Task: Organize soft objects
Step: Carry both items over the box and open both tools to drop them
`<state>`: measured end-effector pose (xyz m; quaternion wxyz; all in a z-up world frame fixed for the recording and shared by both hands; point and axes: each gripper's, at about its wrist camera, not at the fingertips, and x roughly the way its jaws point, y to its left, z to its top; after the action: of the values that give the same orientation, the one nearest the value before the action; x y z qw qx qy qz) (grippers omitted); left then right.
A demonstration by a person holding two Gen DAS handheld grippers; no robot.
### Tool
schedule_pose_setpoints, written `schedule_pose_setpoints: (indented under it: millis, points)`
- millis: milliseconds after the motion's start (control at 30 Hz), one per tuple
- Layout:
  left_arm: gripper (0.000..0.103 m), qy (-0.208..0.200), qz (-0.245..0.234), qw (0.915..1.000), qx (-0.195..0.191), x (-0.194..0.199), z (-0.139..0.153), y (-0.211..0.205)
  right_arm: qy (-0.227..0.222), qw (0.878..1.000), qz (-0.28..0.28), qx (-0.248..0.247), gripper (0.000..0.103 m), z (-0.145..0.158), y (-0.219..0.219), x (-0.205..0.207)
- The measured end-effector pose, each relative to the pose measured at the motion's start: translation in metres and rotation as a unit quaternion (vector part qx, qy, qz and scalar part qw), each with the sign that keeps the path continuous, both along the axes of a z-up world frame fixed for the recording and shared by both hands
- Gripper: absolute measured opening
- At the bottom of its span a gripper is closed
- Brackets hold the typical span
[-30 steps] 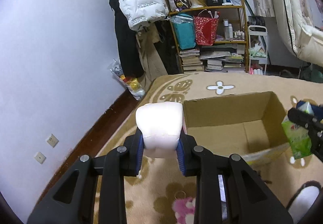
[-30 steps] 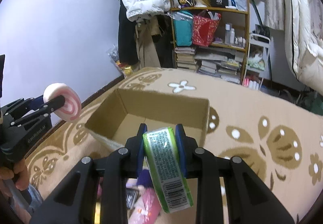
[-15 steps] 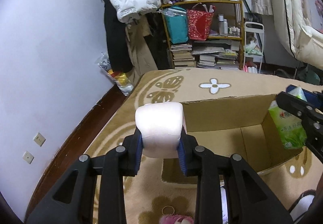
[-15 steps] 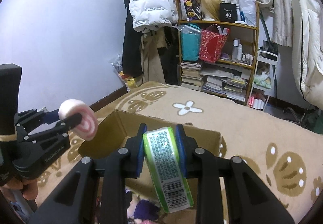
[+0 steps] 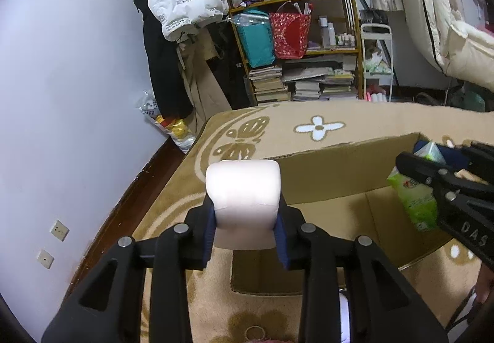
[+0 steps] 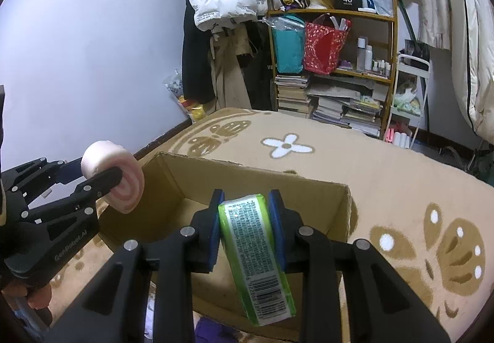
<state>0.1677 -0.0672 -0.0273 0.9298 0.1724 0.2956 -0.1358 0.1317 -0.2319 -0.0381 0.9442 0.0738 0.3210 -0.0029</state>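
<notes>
My left gripper (image 5: 245, 231) is shut on a soft pink-and-white swirl roll (image 5: 244, 191) and holds it in the air above the near left corner of an open cardboard box (image 5: 324, 170). In the right wrist view the roll (image 6: 119, 180) hangs over the box's left wall (image 6: 166, 188). My right gripper (image 6: 247, 227) is shut on a green tissue pack (image 6: 256, 256) over the box's near edge; the pack (image 5: 415, 194) also shows at the right of the left wrist view. The box floor that shows is bare.
The box stands on a tan flower-patterned carpet (image 6: 386, 176). Behind it are a cluttered bookshelf (image 5: 308, 43), hanging coats (image 5: 182, 0) and a white wall (image 5: 68, 80). Small pink and purple items (image 6: 213, 329) lie on the carpet near the box.
Both grippers have moved forward and nearer the box with their loads still held. The roll now hangs over the box's left corner and the tissue pack over its near edge.
</notes>
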Motion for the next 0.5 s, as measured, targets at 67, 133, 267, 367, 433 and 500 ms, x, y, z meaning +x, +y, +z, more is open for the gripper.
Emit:
schedule_pose_setpoints:
  millis: [67, 133, 267, 367, 433, 500]
  points:
    - [0.031, 0.000, -0.003, 1.0000, -0.009, 0.001, 0.002, 0.001, -0.001, 1.000, -0.001, 0.002, 0.030, 0.001, -0.001, 0.000]
    - [0.030, -0.001, -0.003, 0.9997, -0.023, 0.001, 0.004, 0.003, 0.000, 1.000, 0.000, 0.000, 0.030, 0.001, -0.001, 0.000]
    - [0.030, 0.004, -0.015, 0.9981, -0.060, 0.001, 0.010, 0.007, -0.003, 1.000, -0.001, 0.000, 0.030, 0.003, -0.003, -0.002]
    - [0.030, -0.001, -0.018, 0.9986, -0.049, 0.001, 0.008, 0.002, -0.007, 1.000, -0.002, -0.002, 0.030, 0.006, -0.004, -0.002]
    - [0.031, 0.014, -0.022, 0.9989, -0.039, 0.002, 0.001, -0.003, -0.008, 1.000, -0.003, -0.001, 0.031, 0.006, -0.006, -0.002]
    - [0.033, 0.039, -0.024, 0.9985, -0.030, 0.004, -0.009, -0.007, -0.005, 1.000, -0.004, 0.003, 0.031, 0.004, -0.006, -0.002]
